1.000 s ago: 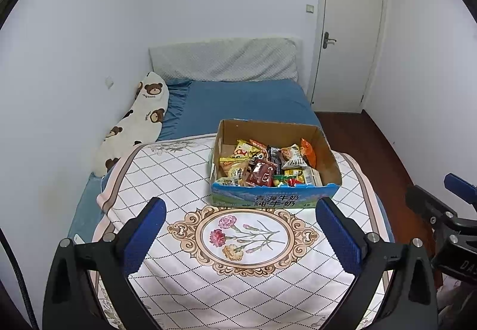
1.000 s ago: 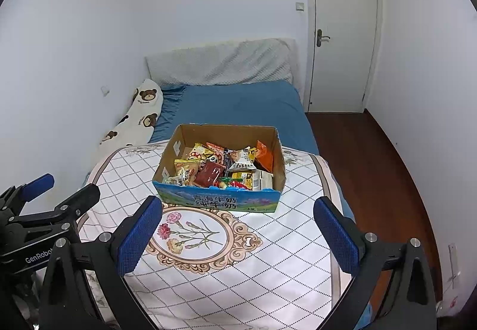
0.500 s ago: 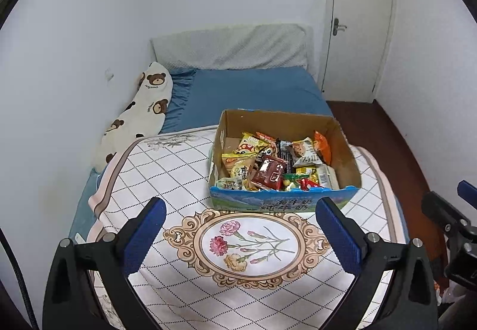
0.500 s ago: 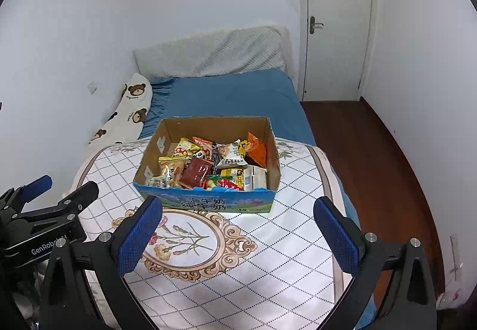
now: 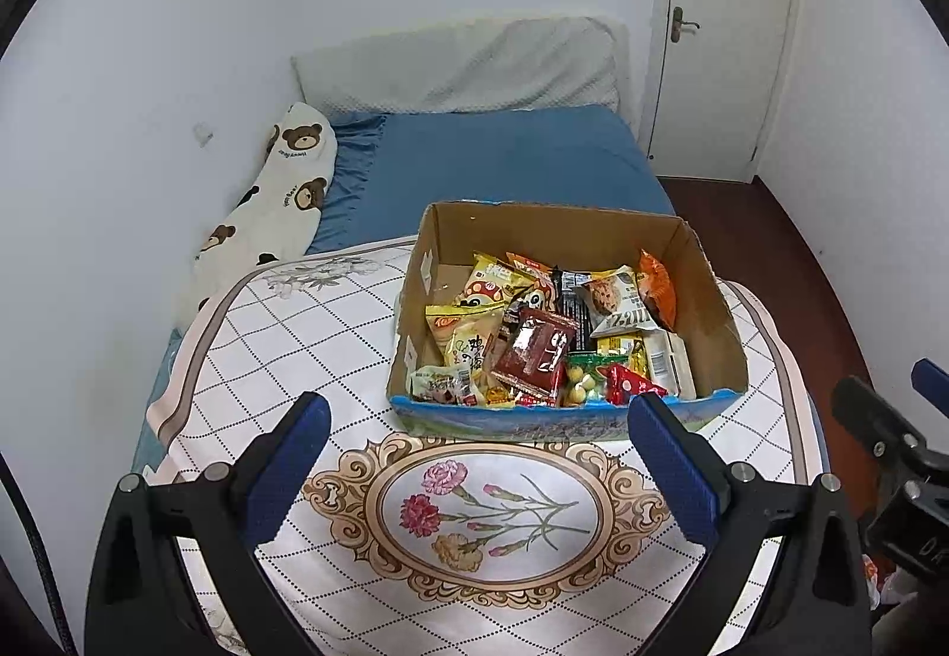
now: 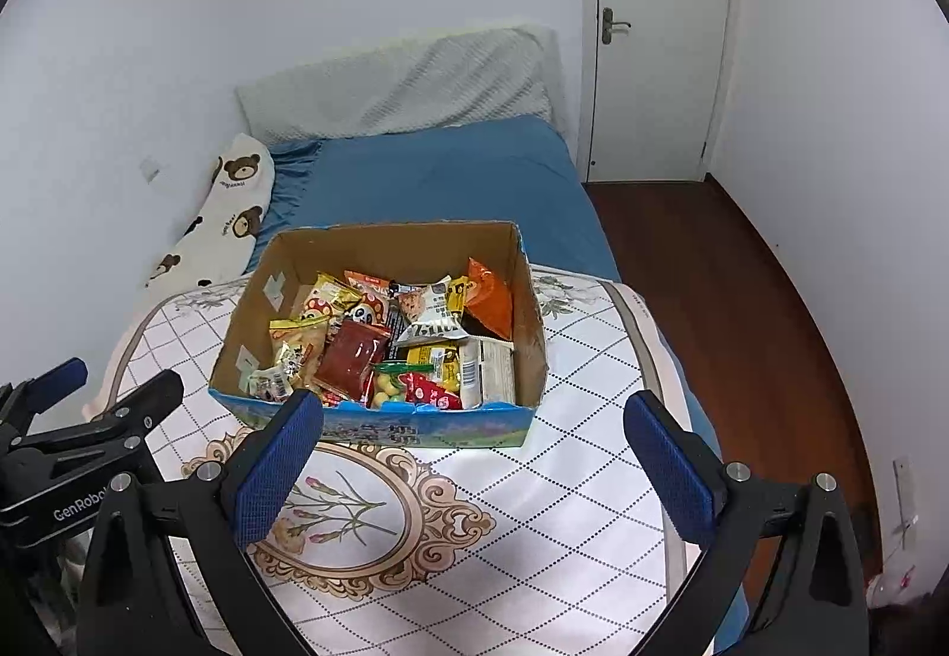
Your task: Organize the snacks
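An open cardboard box (image 5: 706,264) with a blue printed front stands on a white patterned cloth (image 5: 308,324) on the bed. It holds several snack packets, among them a dark red one (image 5: 537,344) and an orange one (image 5: 655,288). The box also shows in the right wrist view (image 6: 531,300). My left gripper (image 5: 477,454) is open and empty, just short of the box's front. My right gripper (image 6: 471,454) is open and empty, before the box's front right part. Each gripper shows at the edge of the other's view.
A blue bed sheet (image 5: 504,158) lies beyond the box, with a grey pillow (image 5: 462,69) at the wall and a bear-print pillow (image 5: 279,205) at the left. A white door (image 5: 723,27) and brown floor (image 6: 729,264) are on the right.
Both grippers have moved forward toward the box, which now looks larger and nearer. Both stay open and empty.
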`<action>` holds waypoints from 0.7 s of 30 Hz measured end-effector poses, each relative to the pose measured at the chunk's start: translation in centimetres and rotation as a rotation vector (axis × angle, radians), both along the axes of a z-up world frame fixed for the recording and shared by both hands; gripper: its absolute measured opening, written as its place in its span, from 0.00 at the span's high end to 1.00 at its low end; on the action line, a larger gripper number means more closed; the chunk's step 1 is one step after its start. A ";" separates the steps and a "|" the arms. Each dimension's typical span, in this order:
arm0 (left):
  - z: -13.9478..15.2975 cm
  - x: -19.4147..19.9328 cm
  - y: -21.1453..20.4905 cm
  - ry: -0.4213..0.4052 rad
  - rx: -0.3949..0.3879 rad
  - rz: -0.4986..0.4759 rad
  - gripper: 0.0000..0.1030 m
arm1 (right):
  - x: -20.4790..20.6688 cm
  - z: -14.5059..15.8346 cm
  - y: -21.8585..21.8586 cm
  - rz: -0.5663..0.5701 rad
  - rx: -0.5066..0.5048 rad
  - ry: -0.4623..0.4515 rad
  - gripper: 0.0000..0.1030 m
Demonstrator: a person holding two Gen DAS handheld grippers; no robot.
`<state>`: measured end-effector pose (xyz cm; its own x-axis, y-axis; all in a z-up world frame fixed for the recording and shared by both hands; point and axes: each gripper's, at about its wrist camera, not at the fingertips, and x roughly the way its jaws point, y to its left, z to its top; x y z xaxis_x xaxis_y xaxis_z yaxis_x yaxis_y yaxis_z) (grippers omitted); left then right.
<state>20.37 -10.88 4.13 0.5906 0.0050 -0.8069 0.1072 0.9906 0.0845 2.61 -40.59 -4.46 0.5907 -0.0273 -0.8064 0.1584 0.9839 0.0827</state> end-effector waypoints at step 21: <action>-1.0 0.8 -0.3 0.021 -0.006 -0.008 0.00 | 1.1 -1.0 0.0 -0.006 -0.008 0.019 0.00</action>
<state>21.21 -11.14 3.09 0.5737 -0.0045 -0.8190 0.1170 0.9902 0.0765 3.70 -40.61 -5.48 0.5748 -0.0377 -0.8174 0.1662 0.9835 0.0715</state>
